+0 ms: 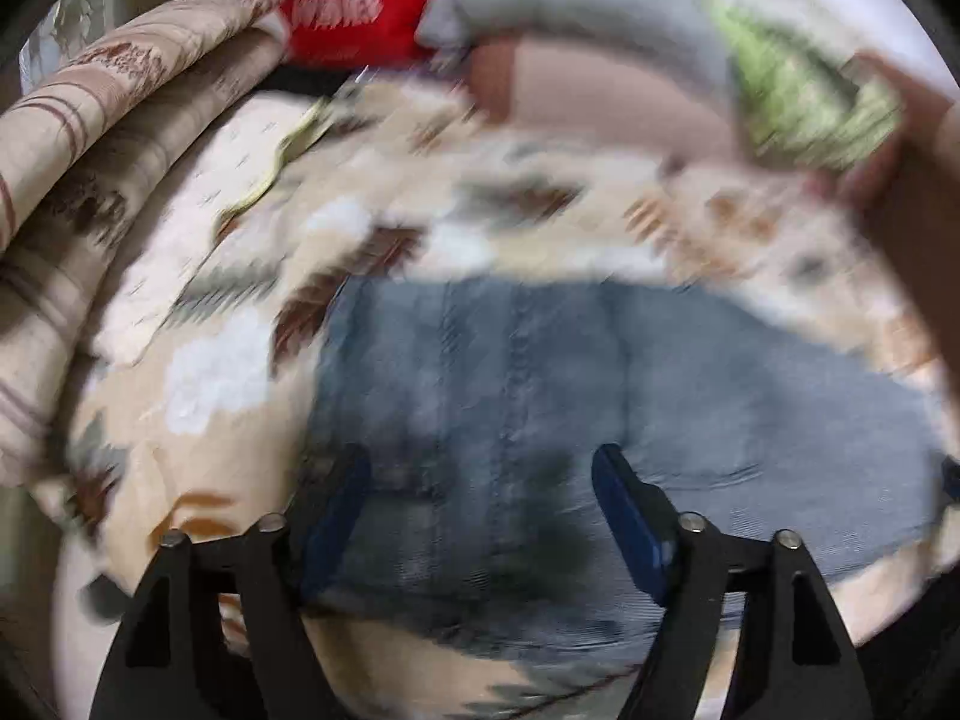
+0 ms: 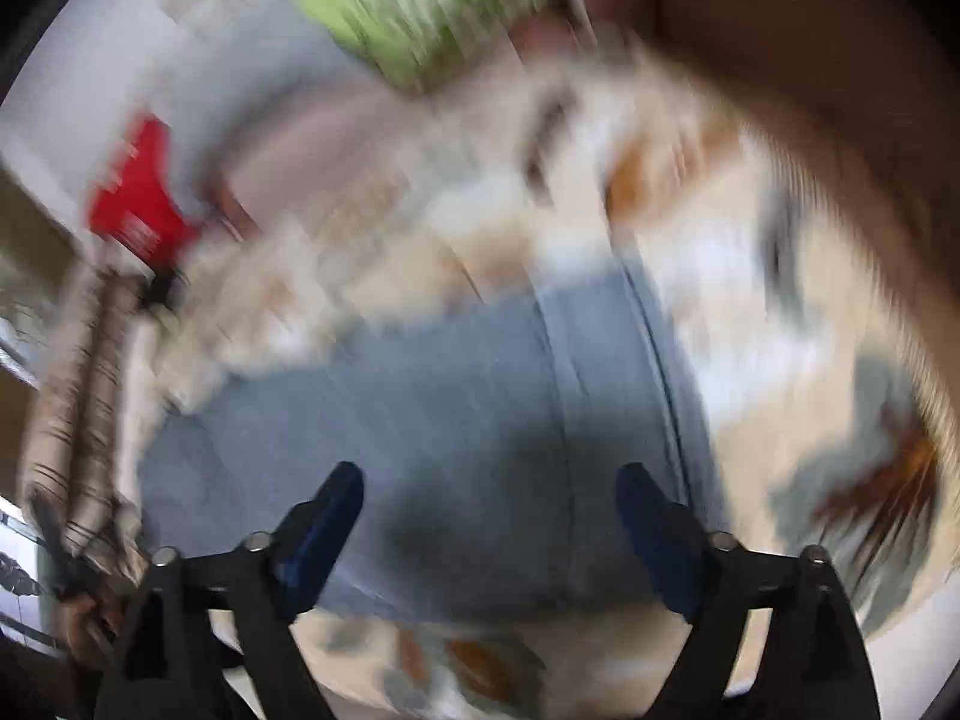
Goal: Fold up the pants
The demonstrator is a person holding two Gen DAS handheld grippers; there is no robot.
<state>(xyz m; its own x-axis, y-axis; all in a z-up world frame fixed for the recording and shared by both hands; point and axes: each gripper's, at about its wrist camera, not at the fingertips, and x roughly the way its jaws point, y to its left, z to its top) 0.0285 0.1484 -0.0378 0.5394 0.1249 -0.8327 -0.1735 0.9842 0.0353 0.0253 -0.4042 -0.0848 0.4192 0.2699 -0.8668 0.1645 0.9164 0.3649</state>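
Blue denim pants lie folded on a cream floral bedsheet, blurred by motion. My left gripper hovers over the pants with its blue-padded jaws spread and nothing between them. In the right wrist view the pants lie under my right gripper, which is also open and empty, just above the denim. Both views are smeared by movement.
A rolled striped quilt lies at the left. A red bag, a grey pillow and a green patterned cloth lie at the far side of the bed. The sheet surrounds the pants. A blurred arm is at the right.
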